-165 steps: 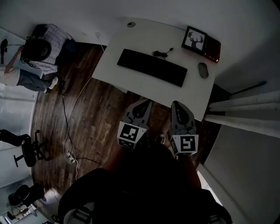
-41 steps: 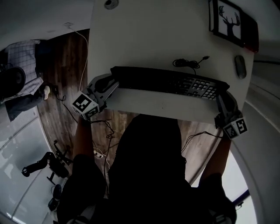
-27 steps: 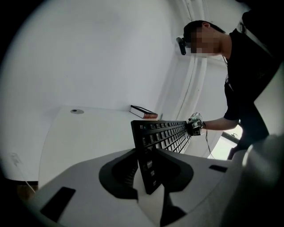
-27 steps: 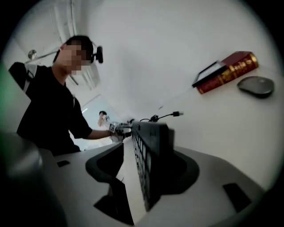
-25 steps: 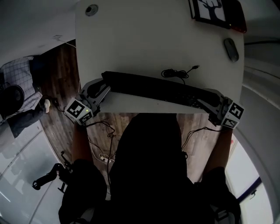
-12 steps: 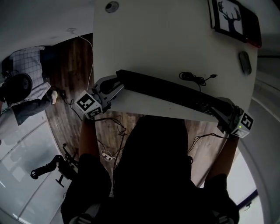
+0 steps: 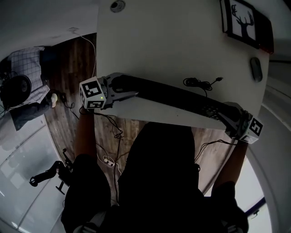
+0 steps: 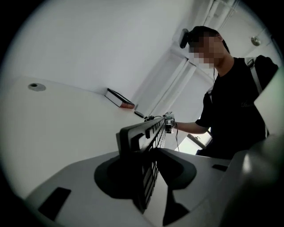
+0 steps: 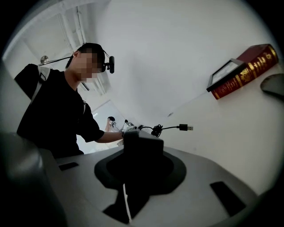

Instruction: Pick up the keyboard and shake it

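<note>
The long black keyboard (image 7: 175, 98) hangs just above the near part of the white table (image 7: 159, 41), slanting down to the right. My left gripper (image 7: 126, 88) has the keyboard's left end (image 8: 142, 137) between its jaws. These jaws are opening, and the end still rests against them. My right gripper (image 7: 223, 113) is shut on the right end (image 9: 142, 150). In the left gripper view the keyboard stands on edge, with its keys facing right. The keyboard's coiled cable with a USB plug (image 7: 200, 83) lies on the table behind it.
A framed deer picture (image 7: 240, 18) lies on a red book (image 9: 244, 71) at the far right corner, with a mouse (image 7: 256, 69) in front of it. A cable grommet (image 7: 117, 5) sits far left. A person in plaid (image 7: 22, 86), loose floor cables (image 7: 109, 136) and a chair base (image 7: 45, 175) are left of the table.
The left gripper has rolled so that its marker cube faces up, and it has risen a little toward the table. The keyboard stays between both grippers; the right gripper has barely moved.
</note>
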Available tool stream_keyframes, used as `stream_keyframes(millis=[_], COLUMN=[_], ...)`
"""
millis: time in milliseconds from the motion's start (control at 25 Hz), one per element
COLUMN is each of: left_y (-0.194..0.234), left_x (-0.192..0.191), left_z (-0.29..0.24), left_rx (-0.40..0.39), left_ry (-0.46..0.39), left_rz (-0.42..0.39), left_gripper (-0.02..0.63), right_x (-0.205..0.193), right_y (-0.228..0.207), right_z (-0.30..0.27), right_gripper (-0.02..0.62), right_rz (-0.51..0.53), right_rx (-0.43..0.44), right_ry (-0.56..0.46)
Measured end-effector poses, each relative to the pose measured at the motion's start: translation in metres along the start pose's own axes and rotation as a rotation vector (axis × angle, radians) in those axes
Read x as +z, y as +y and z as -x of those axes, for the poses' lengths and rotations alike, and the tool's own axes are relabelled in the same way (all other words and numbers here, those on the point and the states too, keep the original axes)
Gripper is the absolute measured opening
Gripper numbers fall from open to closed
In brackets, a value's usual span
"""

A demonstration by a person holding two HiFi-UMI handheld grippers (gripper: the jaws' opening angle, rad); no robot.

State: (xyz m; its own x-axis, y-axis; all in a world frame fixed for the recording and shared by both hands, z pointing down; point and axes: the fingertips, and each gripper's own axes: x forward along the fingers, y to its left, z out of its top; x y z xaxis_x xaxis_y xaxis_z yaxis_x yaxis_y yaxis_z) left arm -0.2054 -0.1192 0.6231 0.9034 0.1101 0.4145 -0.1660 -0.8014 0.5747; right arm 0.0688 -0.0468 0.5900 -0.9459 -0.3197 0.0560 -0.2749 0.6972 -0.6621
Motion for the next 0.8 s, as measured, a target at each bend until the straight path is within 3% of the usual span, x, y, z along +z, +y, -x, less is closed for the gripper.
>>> stream_keyframes(millis=[200,480,800], left_y=[-0.006,-0.003,-0.009], left_x=[0.005,0.017,0.090], left_z=[0.006,0.014,0.047], left_rx=[-0.009,0.062,0.133], left_ry=[-0.059,-0.112,-0.172], left_rz=[-0.027,-0.085,-0.286], left_gripper=[0.137,0.143,0.138], right_x=[0.007,0.034,0.106], right_y=[0.001,-0.001,0.009], right_z=[-0.004,-0.010,-0.021], right_gripper=[0.091,0.091,0.091], right_rz=[0.015,0.101,0.284], right_rx=[-0.004,0.001,0.023], right_ry=[0.015,0.033,0.061])
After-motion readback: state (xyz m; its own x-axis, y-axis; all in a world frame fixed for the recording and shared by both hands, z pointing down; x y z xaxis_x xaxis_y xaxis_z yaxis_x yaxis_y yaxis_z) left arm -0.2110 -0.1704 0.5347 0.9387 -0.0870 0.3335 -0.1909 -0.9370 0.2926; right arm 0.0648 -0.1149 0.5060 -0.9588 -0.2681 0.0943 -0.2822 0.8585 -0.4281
